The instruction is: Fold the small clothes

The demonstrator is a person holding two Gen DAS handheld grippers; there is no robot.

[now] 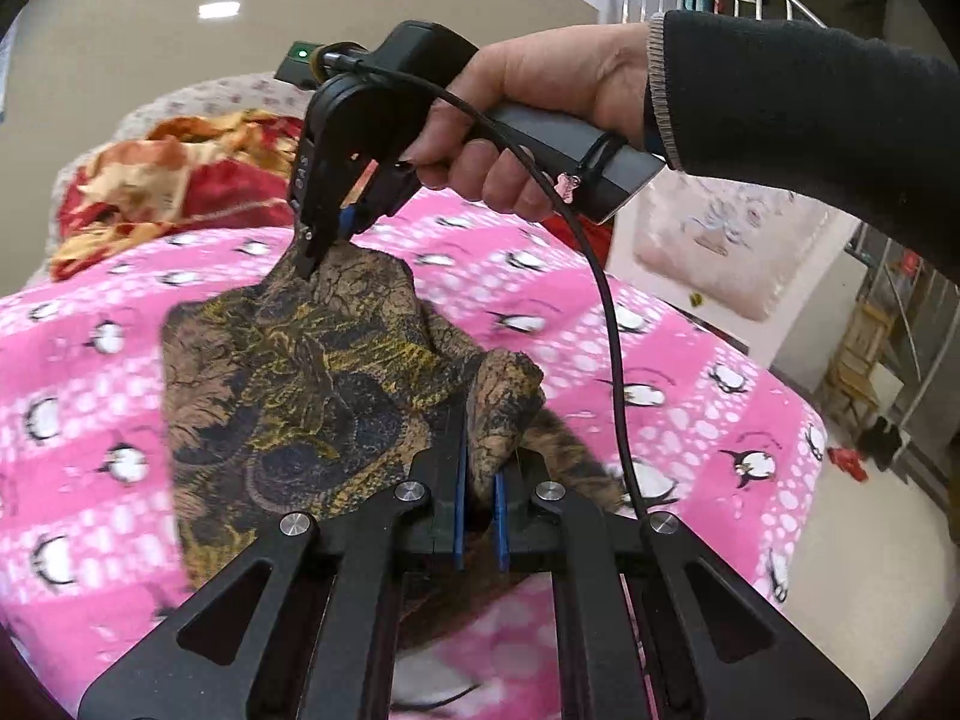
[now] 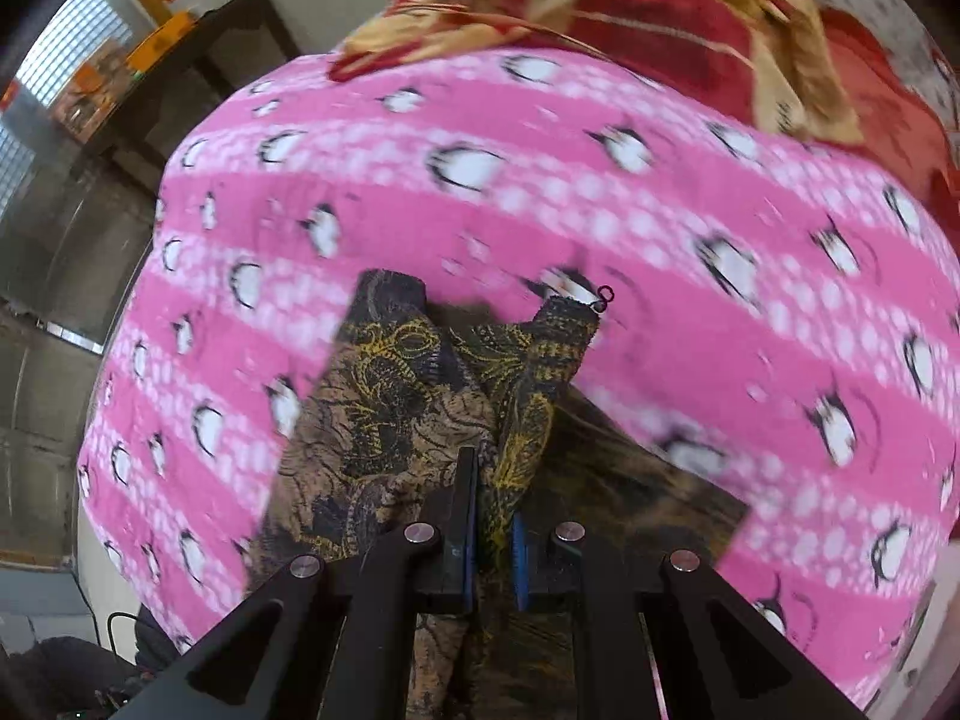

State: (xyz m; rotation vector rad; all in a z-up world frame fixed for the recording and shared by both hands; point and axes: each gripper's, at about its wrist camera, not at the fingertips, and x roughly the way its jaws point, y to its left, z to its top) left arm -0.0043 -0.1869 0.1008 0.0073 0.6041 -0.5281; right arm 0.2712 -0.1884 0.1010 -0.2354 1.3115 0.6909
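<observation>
**Garment pinched at two points for folding**

You hold the brown patterned garment (image 1: 288, 384), at frame centre on the pink blanket (image 1: 690, 360). Left gripper (image 1: 480, 498) and right gripper (image 1: 312, 258) are both clamped narrow on its edges, so the cloth hangs taut between them.

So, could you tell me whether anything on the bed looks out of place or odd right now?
Nothing looks damaged or spilled. The brown patterned garment hangs bunched between the left gripper and right gripper, as expected mid-fold. A crumpled red and gold cloth lies heaped at the far end of the pink penguin blanket.
</observation>
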